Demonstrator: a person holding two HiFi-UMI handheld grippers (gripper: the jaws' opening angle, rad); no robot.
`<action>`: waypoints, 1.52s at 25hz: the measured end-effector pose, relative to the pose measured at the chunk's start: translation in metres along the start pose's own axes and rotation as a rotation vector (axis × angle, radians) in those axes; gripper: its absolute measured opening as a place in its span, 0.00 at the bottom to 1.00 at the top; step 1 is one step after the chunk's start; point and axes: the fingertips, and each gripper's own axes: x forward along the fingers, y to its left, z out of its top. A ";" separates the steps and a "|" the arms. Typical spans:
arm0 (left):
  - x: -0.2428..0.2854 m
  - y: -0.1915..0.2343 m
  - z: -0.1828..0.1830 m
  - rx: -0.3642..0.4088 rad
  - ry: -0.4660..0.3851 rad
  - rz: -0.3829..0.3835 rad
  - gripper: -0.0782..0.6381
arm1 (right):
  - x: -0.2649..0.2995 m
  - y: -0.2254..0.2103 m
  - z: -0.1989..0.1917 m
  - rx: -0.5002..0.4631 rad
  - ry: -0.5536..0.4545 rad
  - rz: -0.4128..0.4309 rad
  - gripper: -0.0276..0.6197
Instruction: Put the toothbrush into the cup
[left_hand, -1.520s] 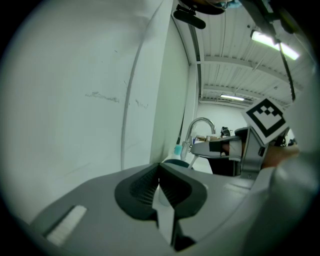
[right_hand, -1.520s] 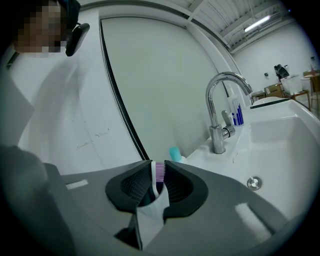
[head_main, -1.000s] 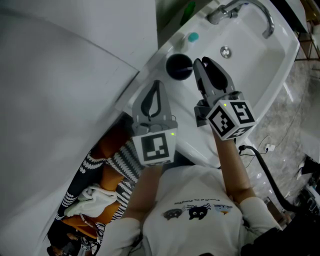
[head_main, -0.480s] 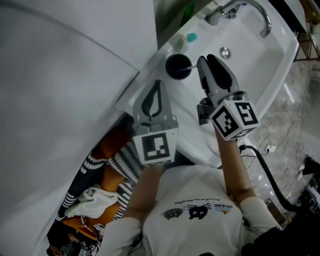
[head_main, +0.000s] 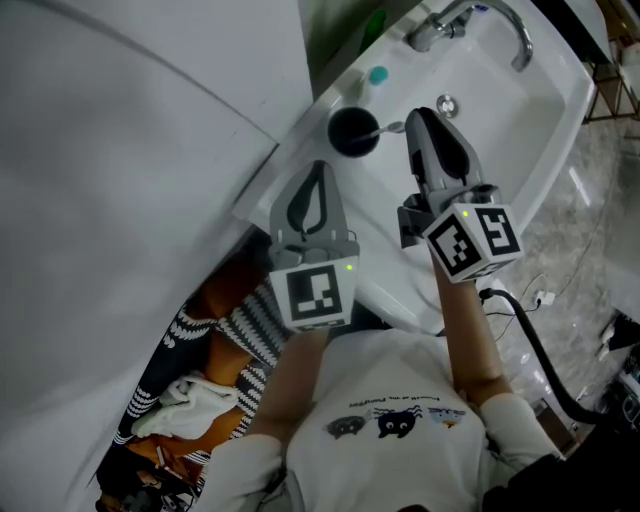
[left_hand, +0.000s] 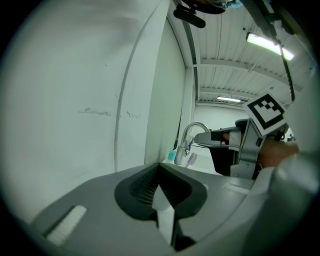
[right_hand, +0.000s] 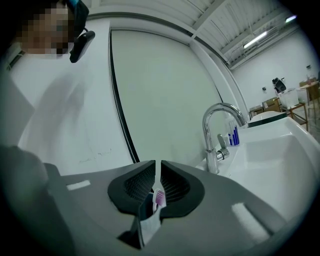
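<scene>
A black cup (head_main: 350, 132) stands on the white sink's left ledge. The toothbrush (head_main: 392, 127) stands in it and leans toward my right gripper (head_main: 425, 118). That gripper hovers just right of the cup, and its jaws have just been closing with nothing between them; a narrow slit remains. In the right gripper view the pink-bristled toothbrush head (right_hand: 159, 198) and the dark cup (right_hand: 145, 209) show through the slit of the right gripper (right_hand: 158, 162). My left gripper (head_main: 316, 168) hangs shut and empty, nearer me than the cup. The left gripper view shows the toothbrush head (left_hand: 191, 159) by the tap.
A chrome faucet (head_main: 470, 15) arches over the basin, whose drain (head_main: 447, 103) lies just beyond my right gripper. A teal-topped item (head_main: 378, 74) sits on the ledge behind the cup. The sink rim (head_main: 545, 150) bounds the right side; a wall panel (head_main: 120, 150) stands on the left.
My right gripper has drawn back from the cup, up and to the right in the head view. The toothbrush now shows leaning out of the cup. The left gripper has not moved.
</scene>
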 end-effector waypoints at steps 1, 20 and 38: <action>0.000 -0.001 0.000 0.002 -0.002 -0.001 0.11 | -0.001 -0.001 0.001 -0.003 -0.004 -0.006 0.08; -0.001 -0.008 0.002 0.000 -0.003 -0.010 0.11 | -0.006 -0.002 0.002 -0.053 0.007 -0.018 0.04; 0.002 -0.008 0.003 0.000 -0.004 -0.014 0.11 | -0.005 -0.005 -0.001 -0.038 0.015 -0.023 0.04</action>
